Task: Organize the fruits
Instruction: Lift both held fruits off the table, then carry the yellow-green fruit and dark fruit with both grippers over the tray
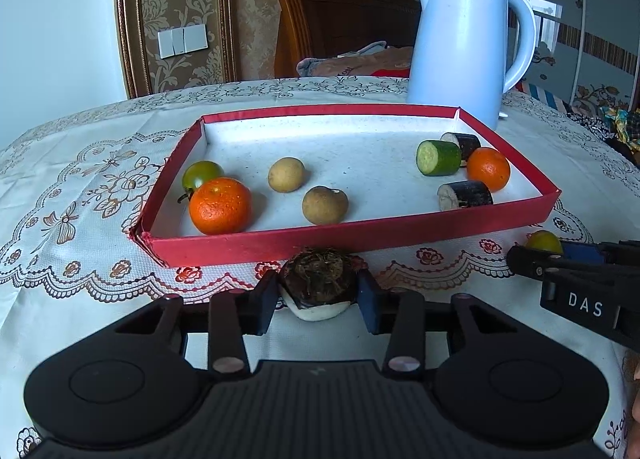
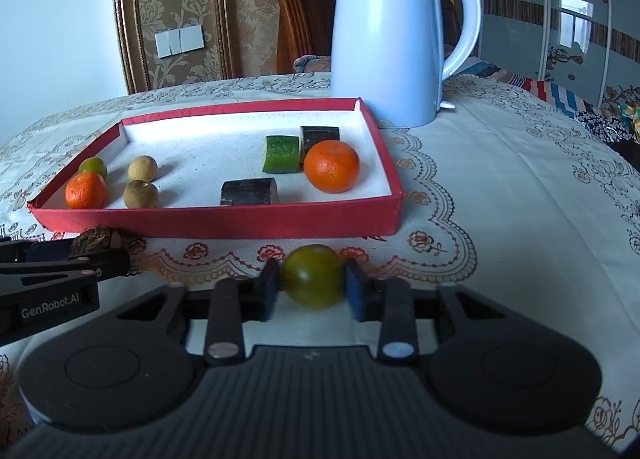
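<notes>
A red tray (image 1: 280,245) (image 2: 224,221) lies on the table. It holds two oranges (image 1: 220,205) (image 2: 331,166), a green tomato (image 1: 202,173), two longans (image 1: 325,205), a cucumber piece (image 1: 438,158) and two dark eggplant pieces (image 1: 466,195). My left gripper (image 1: 319,295) is shut on a dark, hairy water chestnut (image 1: 318,281), just in front of the tray's near wall. My right gripper (image 2: 312,289) is shut on a green tomato (image 2: 313,277), in front of the tray's right half. Each gripper shows at the edge of the other's view.
A white electric kettle (image 1: 466,43) (image 2: 388,35) stands behind the tray's far right corner. A lace-patterned tablecloth (image 2: 500,187) covers the table. A wooden chair (image 1: 320,19) and a bed are beyond the table's far edge.
</notes>
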A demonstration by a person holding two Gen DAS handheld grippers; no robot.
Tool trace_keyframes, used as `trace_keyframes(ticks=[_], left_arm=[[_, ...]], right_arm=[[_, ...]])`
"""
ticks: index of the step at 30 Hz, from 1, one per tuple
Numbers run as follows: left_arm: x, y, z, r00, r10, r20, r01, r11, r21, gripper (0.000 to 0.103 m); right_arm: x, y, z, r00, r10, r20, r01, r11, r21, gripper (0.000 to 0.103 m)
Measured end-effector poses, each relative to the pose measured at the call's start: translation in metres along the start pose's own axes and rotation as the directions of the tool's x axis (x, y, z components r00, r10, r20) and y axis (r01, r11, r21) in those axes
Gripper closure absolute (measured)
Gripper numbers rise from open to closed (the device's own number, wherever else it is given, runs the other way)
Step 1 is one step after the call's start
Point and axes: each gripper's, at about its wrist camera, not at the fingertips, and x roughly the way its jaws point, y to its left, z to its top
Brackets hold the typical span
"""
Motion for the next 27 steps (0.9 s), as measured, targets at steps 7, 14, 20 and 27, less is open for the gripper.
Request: trace_keyframes(ticks=[7,14,20,27], left_arm=[[-0.0012,0.0011,-0.0001,1.0,-0.003,0.0,0.003,1.0,-0.003,0.062],[-0.0024,0.0014,-0.0001,1.0,-0.005,0.004,0.005,1.0,-0.005,0.062],[-0.0033,0.0006,0.0001,1.0,-0.004,0.007,0.004,1.0,0.002,0.062],[-0.0065,-0.0021,0.0002,1.0,0.0,0.029,-0.001,1.0,0.021,0.062]], right_arm=[[-0.0005,-0.001,-0.0003,1.0,0.008,0.004,-0.008,1.0,0.003,0.072],[-0.0019,-0.0036,-0.001,1.0,0.008,0.008,-0.008,1.0,0.016,0.072],[-0.0029,-0.005,-0.0015,1.0,0.011,0.013,-0.011,1.0,0.026,0.072],[-0.0044,-0.0056,-0.0016,1.0,0.011,0.023,-0.011,0.999,0.031,0.072]])
